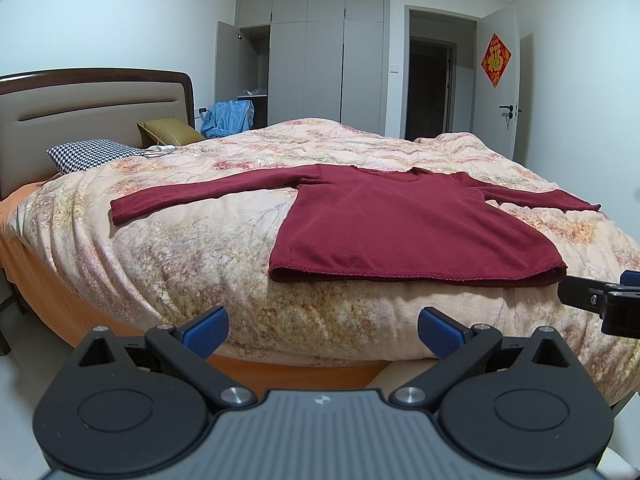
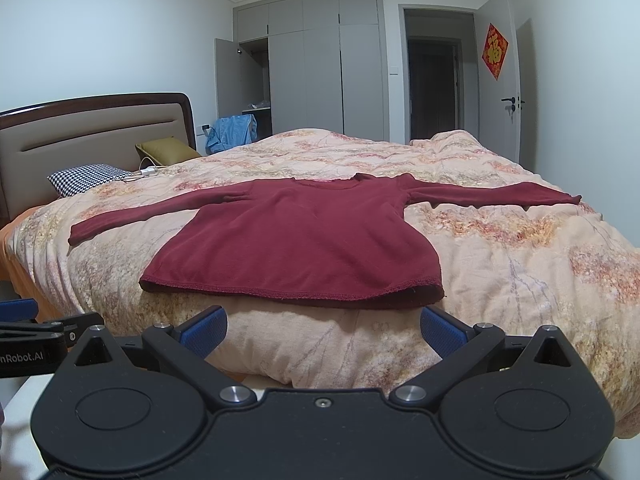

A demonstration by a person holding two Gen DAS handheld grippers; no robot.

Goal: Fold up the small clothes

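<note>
A dark red long-sleeved top (image 1: 400, 228) (image 2: 296, 244) lies flat on the bed, both sleeves spread sideways and its hem toward me. My left gripper (image 1: 322, 330) hangs open below the bed's near edge, left of the hem's middle, with nothing between its blue pads. In the right wrist view my right gripper (image 2: 323, 330) is likewise open and empty, just short of the hem. Part of the right gripper's body shows at the right edge of the left wrist view, and part of the left gripper's body at the left edge of the right wrist view.
The bed carries a peach floral quilt (image 1: 224, 272) (image 2: 520, 264). A houndstooth pillow (image 1: 92, 156), an olive pillow (image 1: 168, 132) and a white charger with cable (image 1: 164, 148) lie near the headboard (image 1: 80, 112). Grey wardrobes (image 1: 320, 64) and an open doorway (image 1: 436, 80) stand behind.
</note>
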